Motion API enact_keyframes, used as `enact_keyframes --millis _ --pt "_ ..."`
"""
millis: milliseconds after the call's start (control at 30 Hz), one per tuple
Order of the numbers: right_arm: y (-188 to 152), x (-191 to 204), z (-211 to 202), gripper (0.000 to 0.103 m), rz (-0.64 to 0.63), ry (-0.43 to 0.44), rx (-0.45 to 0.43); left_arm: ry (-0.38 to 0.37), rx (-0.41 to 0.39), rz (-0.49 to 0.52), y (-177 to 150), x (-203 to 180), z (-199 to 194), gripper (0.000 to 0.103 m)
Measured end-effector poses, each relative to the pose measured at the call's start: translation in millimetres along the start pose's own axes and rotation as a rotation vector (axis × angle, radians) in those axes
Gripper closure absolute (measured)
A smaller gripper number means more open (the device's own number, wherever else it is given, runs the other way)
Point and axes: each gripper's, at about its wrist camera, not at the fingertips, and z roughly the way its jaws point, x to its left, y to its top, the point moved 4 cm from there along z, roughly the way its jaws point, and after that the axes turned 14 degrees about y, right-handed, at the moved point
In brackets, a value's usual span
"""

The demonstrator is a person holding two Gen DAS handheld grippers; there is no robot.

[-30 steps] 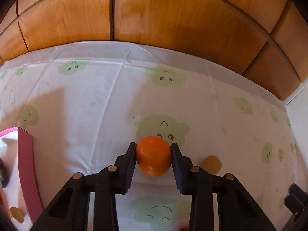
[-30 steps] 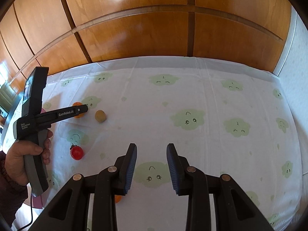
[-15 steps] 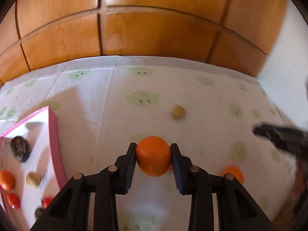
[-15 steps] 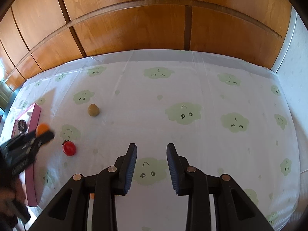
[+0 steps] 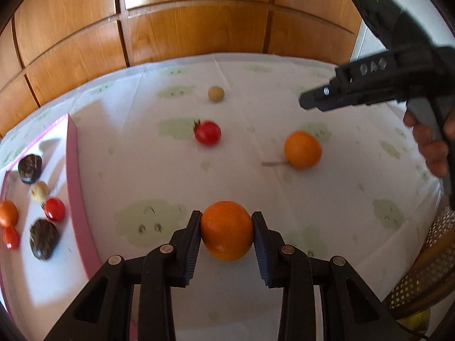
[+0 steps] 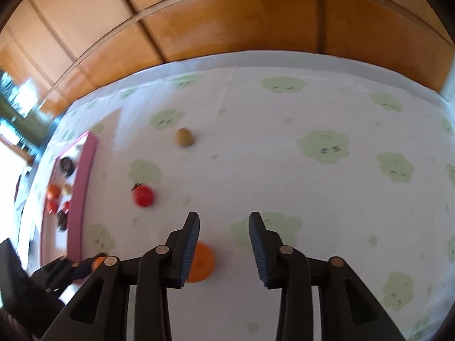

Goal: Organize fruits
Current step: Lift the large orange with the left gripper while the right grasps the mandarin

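My left gripper is shut on an orange, held above the white cloud-print cloth. To its left lies the pink tray, holding several small fruits. On the cloth beyond are a second orange, a red tomato and a small tan fruit. My right gripper points down at the cloth with its jaws opening and nothing between them. The second orange shows partly behind its left finger. The tomato, the tan fruit and the tray lie to its left.
A wooden panelled wall stands behind the table's far edge. A person's hand holds the right gripper's handle at the upper right of the left wrist view. A wicker object stands at the lower right.
My left gripper has carried the orange sideways to beside the pink tray, which now shows fully with its fruits. The right gripper has tilted down, and its jaws stand slightly wider.
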Motion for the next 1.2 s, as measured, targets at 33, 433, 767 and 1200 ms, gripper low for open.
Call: enact_keyframes --millis 33,433,767,1200 --pt "-1.0 3.5 1.8 0.067 -0.009 0.015 0.009 0.001 0.009 -0.002 -3.4 -1.2 3.0 0.068" --pt "-23.1 23.7 29.6 0.045 -0.102 0.030 0.171 0.011 -0.010 -0.004 -10.5 -2.9 2.5 0.068" --pt "-28.4 24.5 48.7 0.045 -0.178 -0.061 0.216 0.008 -0.015 -0.011 -11.8 -1.9 2.2 0.068" --pt "-29.8 30.1 53.5 0.062 -0.204 -0.071 0.214 0.006 -0.020 -0.011 -12.5 -1.5 1.6 0.068"
